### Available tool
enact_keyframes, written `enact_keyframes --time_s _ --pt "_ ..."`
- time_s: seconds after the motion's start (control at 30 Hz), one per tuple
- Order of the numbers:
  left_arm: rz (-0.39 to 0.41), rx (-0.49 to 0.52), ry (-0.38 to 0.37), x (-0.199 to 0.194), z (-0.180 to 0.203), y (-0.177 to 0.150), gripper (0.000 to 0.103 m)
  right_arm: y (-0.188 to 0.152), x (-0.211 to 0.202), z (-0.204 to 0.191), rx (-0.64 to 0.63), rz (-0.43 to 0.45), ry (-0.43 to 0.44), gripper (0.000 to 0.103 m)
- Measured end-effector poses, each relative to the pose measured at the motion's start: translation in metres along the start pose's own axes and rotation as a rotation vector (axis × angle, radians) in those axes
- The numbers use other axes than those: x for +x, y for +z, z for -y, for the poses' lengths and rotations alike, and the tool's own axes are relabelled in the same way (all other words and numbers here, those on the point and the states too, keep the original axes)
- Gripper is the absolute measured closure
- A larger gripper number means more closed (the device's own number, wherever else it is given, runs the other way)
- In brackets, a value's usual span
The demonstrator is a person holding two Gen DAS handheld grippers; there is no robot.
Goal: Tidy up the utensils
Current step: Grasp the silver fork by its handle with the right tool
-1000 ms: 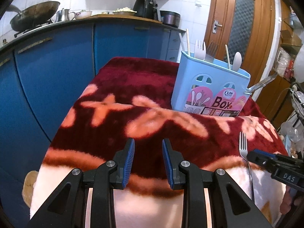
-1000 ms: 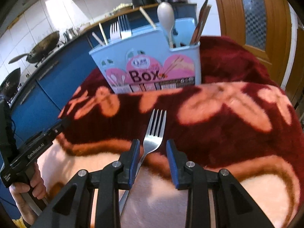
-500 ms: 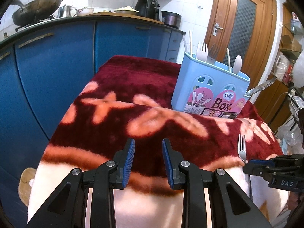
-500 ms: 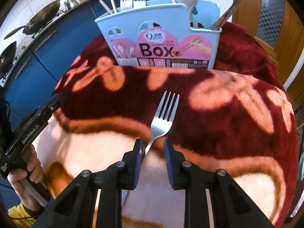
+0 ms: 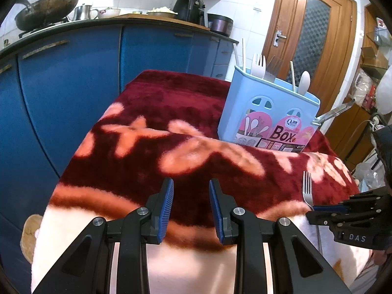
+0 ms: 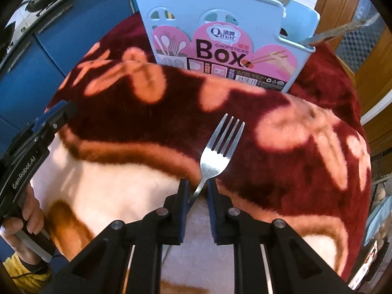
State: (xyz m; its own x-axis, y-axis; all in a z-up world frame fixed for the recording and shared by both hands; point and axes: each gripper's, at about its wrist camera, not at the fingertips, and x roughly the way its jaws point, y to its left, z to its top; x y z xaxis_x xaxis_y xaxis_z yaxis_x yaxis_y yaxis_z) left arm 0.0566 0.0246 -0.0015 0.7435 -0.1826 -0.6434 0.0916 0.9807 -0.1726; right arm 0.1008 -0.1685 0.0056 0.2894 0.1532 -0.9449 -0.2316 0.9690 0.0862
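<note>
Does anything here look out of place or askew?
Yes. One fork lies loose on the blanket, between the right tongs, while other utensils stand in the blue box. A metal utensil sticks out sideways at the box's right end.

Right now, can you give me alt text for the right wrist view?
The right gripper has its fingers on either side of a metal fork's neck, tines pointing toward a blue utensil box at the back of a red floral blanket. The left gripper is at the left edge.
</note>
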Motion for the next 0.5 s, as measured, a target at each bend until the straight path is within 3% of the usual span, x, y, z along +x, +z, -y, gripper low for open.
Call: enact_keyframes --time_s 0.17,0.33,0.5 --pt "0.001 0.017 -0.005 -0.003 0.005 0.001 0.073 -0.010 -0.007 0.022 0.091 0.062 0.105 0.098" --pt "0.007 0.029 -0.011 -0.006 0.011 0.003 0.073 -0.025 -0.012 0.044 0.187 0.132 0.215 0.098" --pt "0.012 0.034 -0.021 -0.006 0.014 0.005 0.073 -0.039 -0.031 0.055 0.200 0.280 0.281 0.098"
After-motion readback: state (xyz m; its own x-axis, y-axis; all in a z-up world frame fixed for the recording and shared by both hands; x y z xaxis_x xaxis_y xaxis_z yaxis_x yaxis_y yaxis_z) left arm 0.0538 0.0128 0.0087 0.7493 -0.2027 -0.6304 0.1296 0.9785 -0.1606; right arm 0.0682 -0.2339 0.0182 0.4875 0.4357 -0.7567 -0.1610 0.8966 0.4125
